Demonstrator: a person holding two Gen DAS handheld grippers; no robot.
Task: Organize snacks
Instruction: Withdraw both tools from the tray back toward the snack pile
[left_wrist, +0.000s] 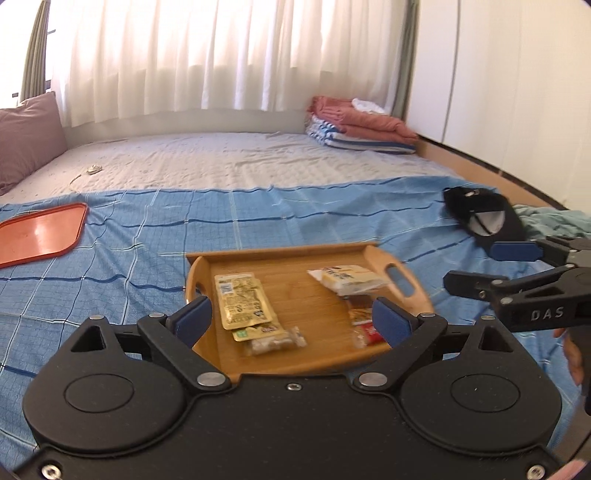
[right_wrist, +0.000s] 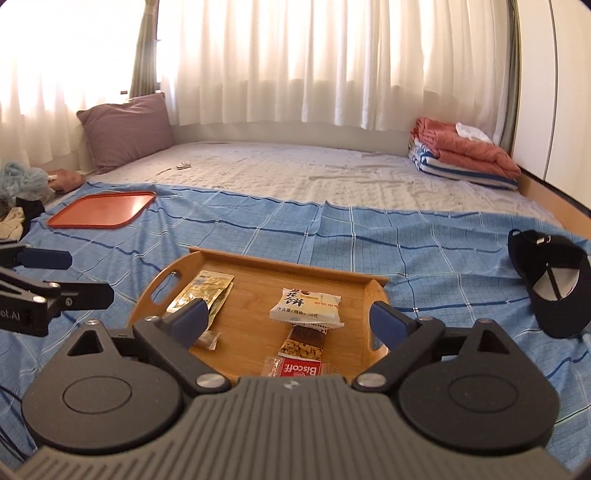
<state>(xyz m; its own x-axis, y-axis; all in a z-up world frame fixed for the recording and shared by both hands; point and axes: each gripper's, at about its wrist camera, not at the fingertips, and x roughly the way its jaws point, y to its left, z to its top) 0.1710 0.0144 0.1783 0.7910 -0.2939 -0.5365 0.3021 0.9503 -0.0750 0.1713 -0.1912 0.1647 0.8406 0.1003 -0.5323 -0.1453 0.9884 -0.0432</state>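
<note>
Ahead of both claws, the wooden tray (right_wrist: 280, 266) on the bed (right_wrist: 406, 251) holds all visible snacks (right_wrist: 306, 308), apparently sorted; the red tray (right_wrist: 99, 212) far beyond sits bare. Left claw (left_wrist: 291, 321) and right claw (right_wrist: 290, 321) are spread, holding nothing.

The left gripper (left_wrist: 291, 319) hangs with jaws spread wide and empty over a wooden tray (left_wrist: 280, 258) on the bed. Between the jaws lie yellow snack packets (left_wrist: 242, 299); a white packet (left_wrist: 347, 278) lies beyond the right jaw.
</note>
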